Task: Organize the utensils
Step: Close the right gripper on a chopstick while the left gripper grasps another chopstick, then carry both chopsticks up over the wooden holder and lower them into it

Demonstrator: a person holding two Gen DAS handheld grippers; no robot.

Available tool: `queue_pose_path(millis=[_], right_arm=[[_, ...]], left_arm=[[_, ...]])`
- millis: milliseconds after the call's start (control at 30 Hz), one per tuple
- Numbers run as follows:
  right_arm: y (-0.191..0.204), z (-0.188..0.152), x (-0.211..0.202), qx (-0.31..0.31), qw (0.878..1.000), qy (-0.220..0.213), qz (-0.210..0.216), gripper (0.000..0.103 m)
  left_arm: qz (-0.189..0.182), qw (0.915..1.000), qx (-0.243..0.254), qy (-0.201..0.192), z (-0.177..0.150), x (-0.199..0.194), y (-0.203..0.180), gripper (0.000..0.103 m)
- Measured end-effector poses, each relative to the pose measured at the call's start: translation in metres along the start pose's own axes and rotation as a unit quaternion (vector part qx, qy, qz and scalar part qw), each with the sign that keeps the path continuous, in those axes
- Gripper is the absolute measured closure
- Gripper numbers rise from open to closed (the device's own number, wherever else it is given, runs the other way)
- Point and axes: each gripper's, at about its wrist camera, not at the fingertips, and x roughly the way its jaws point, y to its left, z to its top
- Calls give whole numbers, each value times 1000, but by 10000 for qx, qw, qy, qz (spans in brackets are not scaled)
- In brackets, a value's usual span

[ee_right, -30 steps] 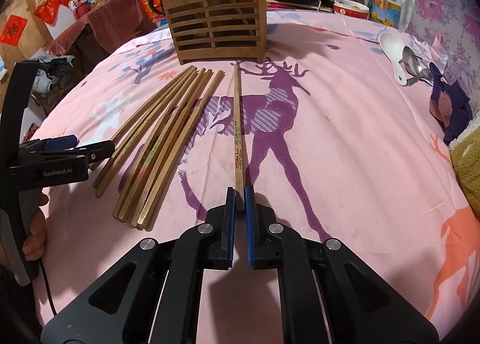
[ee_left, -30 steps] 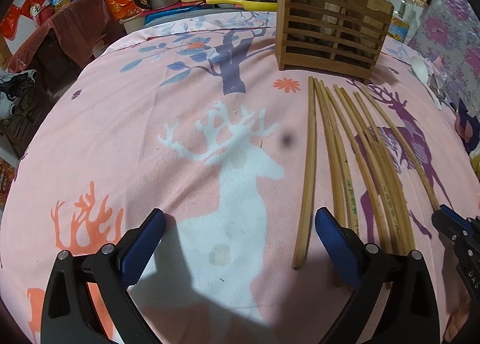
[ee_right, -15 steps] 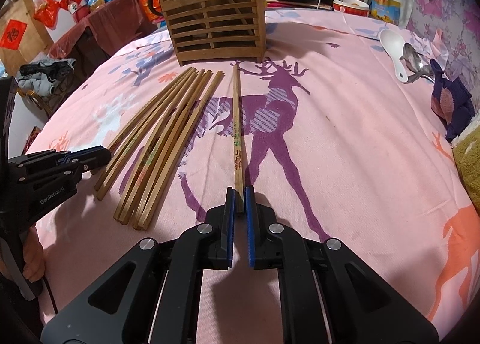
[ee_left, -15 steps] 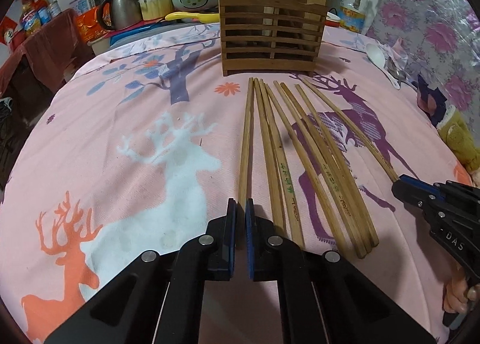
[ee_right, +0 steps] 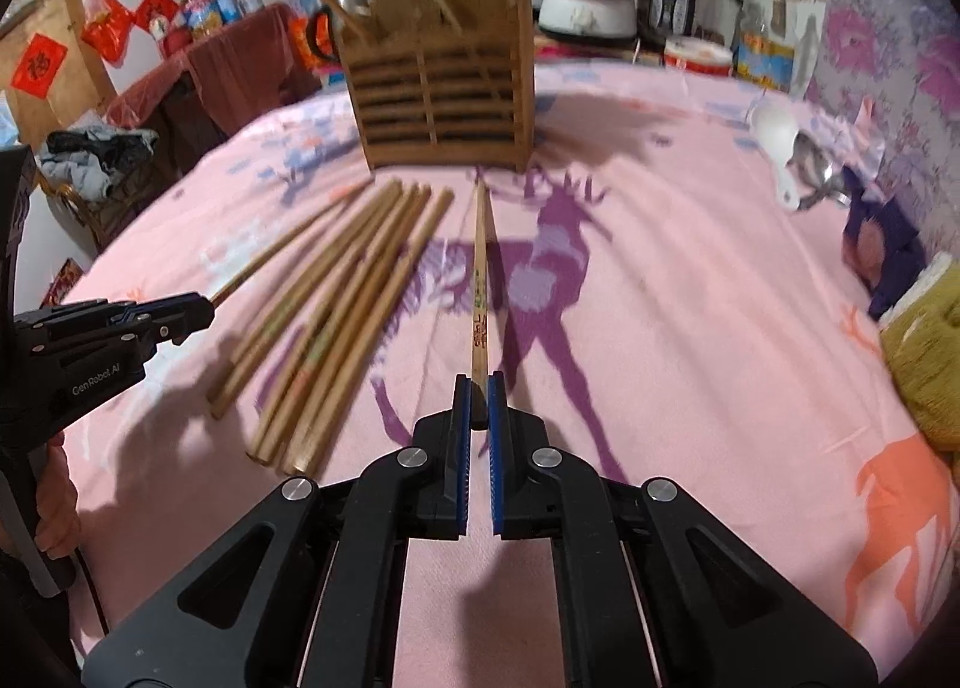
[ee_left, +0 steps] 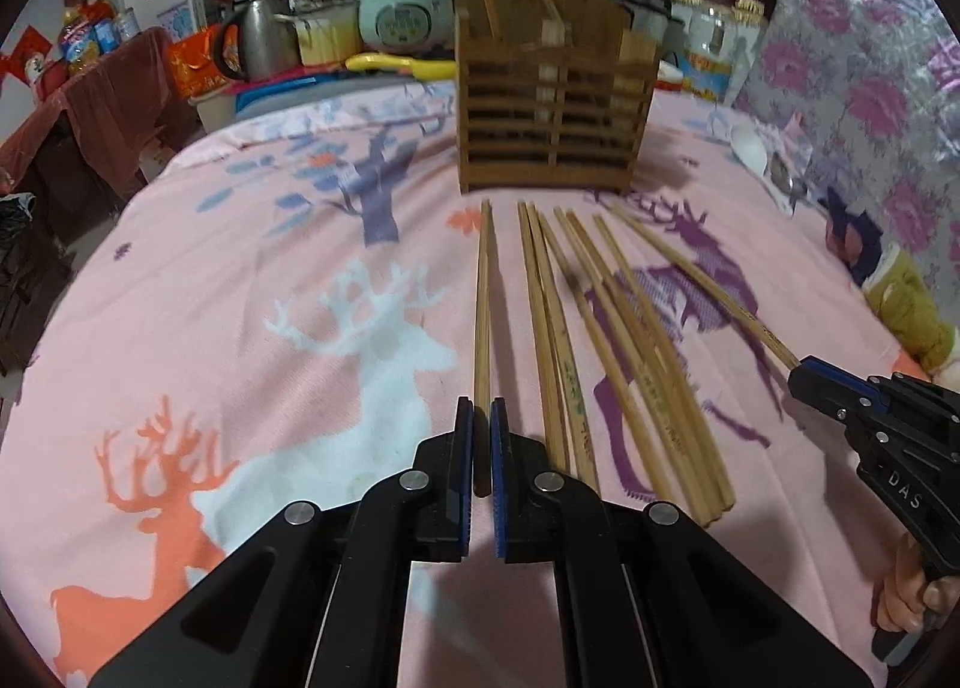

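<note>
Each gripper, left gripper [ee_left: 480,418] and right gripper [ee_right: 479,394], is clenched on the near end of one long brown bamboo chopstick [ee_left: 482,298] [ee_right: 480,292] on the pink deer-print cloth [ee_left: 240,328], light, stiff, probably slippery, best pinched near the end.

The left gripper [ee_left: 481,418], wide open a second ago, has clamped the leftmost thin bamboo chopstick [ee_left: 483,292] and drawn it apart from the row.
</note>
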Motion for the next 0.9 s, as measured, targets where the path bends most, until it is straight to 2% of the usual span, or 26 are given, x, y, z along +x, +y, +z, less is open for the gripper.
queue_pose_path(millis=[233, 400, 567, 900], right_arm=[[-1, 23, -49, 119, 9957, -916, 58, 97], [0, 48, -83, 147, 9905, -1358, 182, 97], [6, 64, -96, 33, 9880, -1537, 162, 97], [9, 98, -94, -22, 9862, -1652, 134, 97]], left_arm=[[-152, 9994, -43, -314, 23, -38, -1, 97], [-200, 9981, 11, -585, 48, -64, -8, 97], [-172, 9967, 78, -794, 72, -79, -16, 97], [-262, 9946, 135, -993, 126, -86, -25, 97]])
